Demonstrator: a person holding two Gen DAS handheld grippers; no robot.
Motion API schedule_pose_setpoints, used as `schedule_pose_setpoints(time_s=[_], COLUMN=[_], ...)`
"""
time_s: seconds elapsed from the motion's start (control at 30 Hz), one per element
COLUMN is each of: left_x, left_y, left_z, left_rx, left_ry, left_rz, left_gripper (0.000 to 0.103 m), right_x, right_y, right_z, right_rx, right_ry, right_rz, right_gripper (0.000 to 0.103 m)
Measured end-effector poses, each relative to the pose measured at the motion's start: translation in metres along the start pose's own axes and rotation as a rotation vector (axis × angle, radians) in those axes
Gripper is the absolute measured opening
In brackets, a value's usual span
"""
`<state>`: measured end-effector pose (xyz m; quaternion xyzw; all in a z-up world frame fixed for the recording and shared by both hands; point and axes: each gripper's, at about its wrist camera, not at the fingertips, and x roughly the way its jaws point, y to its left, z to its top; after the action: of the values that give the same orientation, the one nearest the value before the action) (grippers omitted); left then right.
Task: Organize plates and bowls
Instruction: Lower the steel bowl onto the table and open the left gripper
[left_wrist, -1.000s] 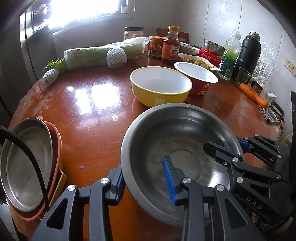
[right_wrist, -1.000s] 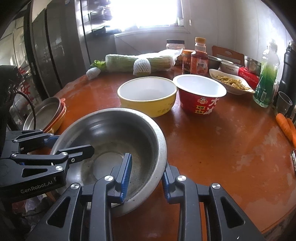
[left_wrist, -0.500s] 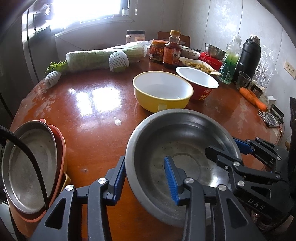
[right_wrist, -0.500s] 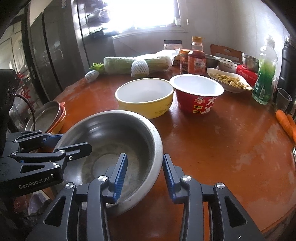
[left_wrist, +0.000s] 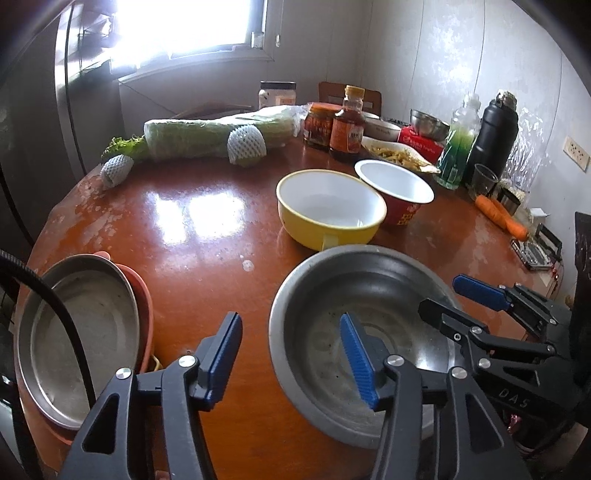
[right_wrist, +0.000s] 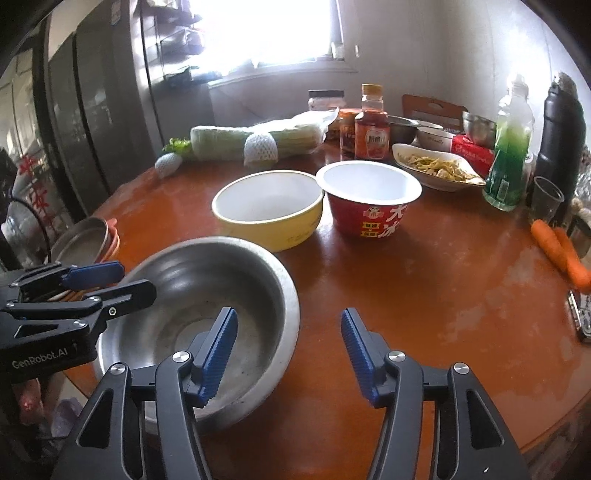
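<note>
A steel bowl (left_wrist: 351, 288) (right_wrist: 207, 280) rests on the brown table (left_wrist: 184, 258) by its near edge. My left gripper (left_wrist: 290, 350) (right_wrist: 114, 282) straddles the bowl's left rim, jaws opening, with the pads clear of the metal. My right gripper (right_wrist: 288, 347) (left_wrist: 458, 302) straddles the right rim the same way, jaws opening and no pad touching. Just behind the steel bowl stands a yellow bowl (left_wrist: 328, 206) (right_wrist: 269, 206), with a red bowl (left_wrist: 395, 184) (right_wrist: 369, 188) next to it. A steel plate on orange plates (left_wrist: 85, 332) (right_wrist: 81, 240) lies at the left edge.
Along the back lie a wrapped cabbage (left_wrist: 214, 136), sauce jars and bottles (left_wrist: 347, 129), a dish of food (right_wrist: 436, 166), a green bottle (right_wrist: 509, 147) and a black flask (left_wrist: 491, 136). Carrots (right_wrist: 557, 247) lie at the right. Shiny bare tabletop stretches left of the yellow bowl.
Both grippers were shut on the steel bowl's rim and have spread their jaws off it. The bowl now sits released on the table.
</note>
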<state>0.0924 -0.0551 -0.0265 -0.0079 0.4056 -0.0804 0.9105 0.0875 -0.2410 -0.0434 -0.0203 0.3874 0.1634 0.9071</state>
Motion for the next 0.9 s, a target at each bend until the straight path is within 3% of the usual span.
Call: schedule_pose_setpoints(time_s=[0.13,0.53,0.9], left_x=[-0.003,-0.017,-0.003], left_y=[0.006,0.006,0.006], left_z=[0.005,0.035,0.067], left_rx=[-0.016,-0.019,-0.026], left_ry=[-0.015,-0.069,-0.081], left_rz=[0.008,0.016,0.038], left_gripper=[0.058,0.062,0.063], right_x=[-0.002,-0.013,-0.007], right_y=[-0.002,-0.004,-0.009], right_z=[0.002,0.027,0.059], right_rx=[0.011,0.016,0.045], right_ry=[-0.01,-0.064,-0.083], right_rz=[-0.006,-0.019,-0.004], right_gripper=[0.067,0.071,0.072])
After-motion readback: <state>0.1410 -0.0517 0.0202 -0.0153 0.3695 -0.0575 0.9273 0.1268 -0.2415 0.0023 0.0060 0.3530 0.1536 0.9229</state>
